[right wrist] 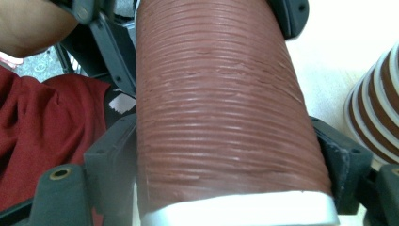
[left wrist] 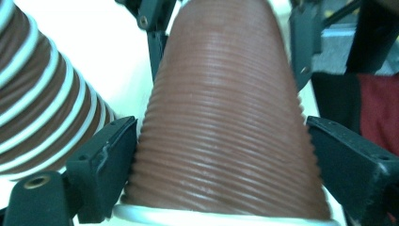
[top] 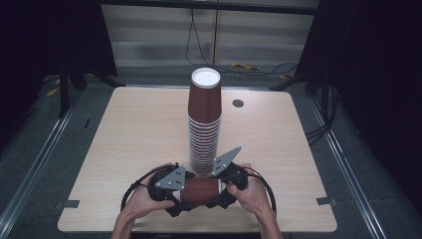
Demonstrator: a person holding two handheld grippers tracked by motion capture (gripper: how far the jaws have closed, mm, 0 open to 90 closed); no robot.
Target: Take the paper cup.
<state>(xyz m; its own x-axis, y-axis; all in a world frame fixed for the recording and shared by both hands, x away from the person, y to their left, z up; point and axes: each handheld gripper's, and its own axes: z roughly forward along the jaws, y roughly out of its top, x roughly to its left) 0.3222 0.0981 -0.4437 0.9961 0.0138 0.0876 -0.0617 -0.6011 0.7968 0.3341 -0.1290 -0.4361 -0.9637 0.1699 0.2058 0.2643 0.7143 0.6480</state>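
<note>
Brown ribbed paper cups [top: 200,189] lie on their side between the two claws at the near edge of the pale wooden tabletop [top: 134,129], just in front of the base of a tall stack of cups [top: 204,122]. That stack stands upright near the middle of the tabletop, its cups inverted so that white rims band the lower part and a white base faces up at the top. Left claw [top: 180,191], held in the person's left hand [top: 144,196], grips one end of the lying cups; in the left gripper view its two black jaws sit against the ribbed wall [left wrist: 226,117] on both sides, close to a white rim at the bottom of the frame, with the banded stack [left wrist: 42,108] just beside it. Right claw [top: 221,189], held in the right hand [top: 254,194], takes the other end; in the right gripper view its jaws press the ribbed wall [right wrist: 221,103] on either side just above a white rim, and red cloth [right wrist: 42,132] shows at the left. A grey three-cornered plate tops each claw. Black cables loop from both claws across the tabletop's near edge.
</note>
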